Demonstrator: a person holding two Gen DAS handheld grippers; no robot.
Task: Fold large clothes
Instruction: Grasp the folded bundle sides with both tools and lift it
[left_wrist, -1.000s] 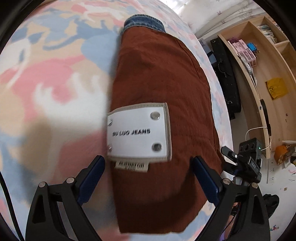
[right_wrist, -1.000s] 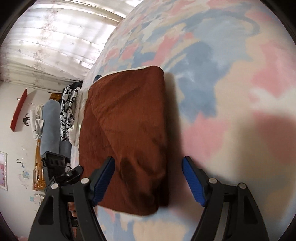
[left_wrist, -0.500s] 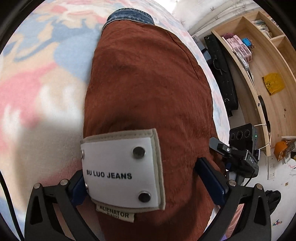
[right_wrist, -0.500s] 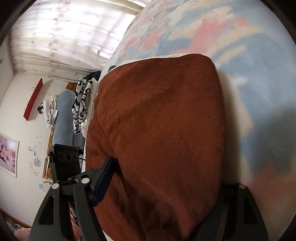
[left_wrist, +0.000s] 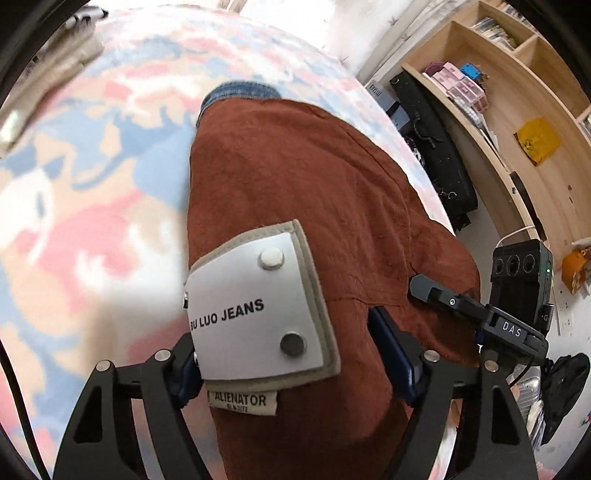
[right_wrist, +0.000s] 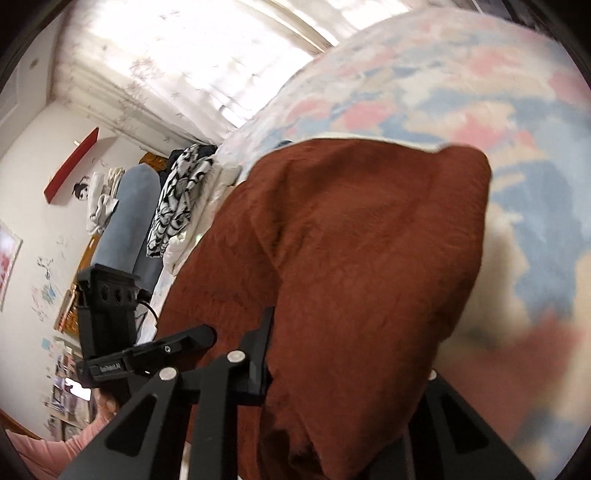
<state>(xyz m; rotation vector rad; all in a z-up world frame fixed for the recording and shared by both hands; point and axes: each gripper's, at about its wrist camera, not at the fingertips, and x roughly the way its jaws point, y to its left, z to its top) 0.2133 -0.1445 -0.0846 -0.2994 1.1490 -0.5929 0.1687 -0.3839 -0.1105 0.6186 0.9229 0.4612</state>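
Folded rust-brown garment on bed. Left hand-held gripper and right hand-held gripper each clamp its near edge. Risk: thick layers slipping out, undoing the fold.

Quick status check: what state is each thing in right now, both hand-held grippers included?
Brown garment: folded, near end lifted off the bedspread.
Brand patch: facing up, tilted.
Left hand-held gripper: fingers around the patch end, grip unclear.
Right hand-held gripper: fingers around the other end, grip unclear.

right gripper: closed on rust-brown garment | garment bunched over pastel bedspread
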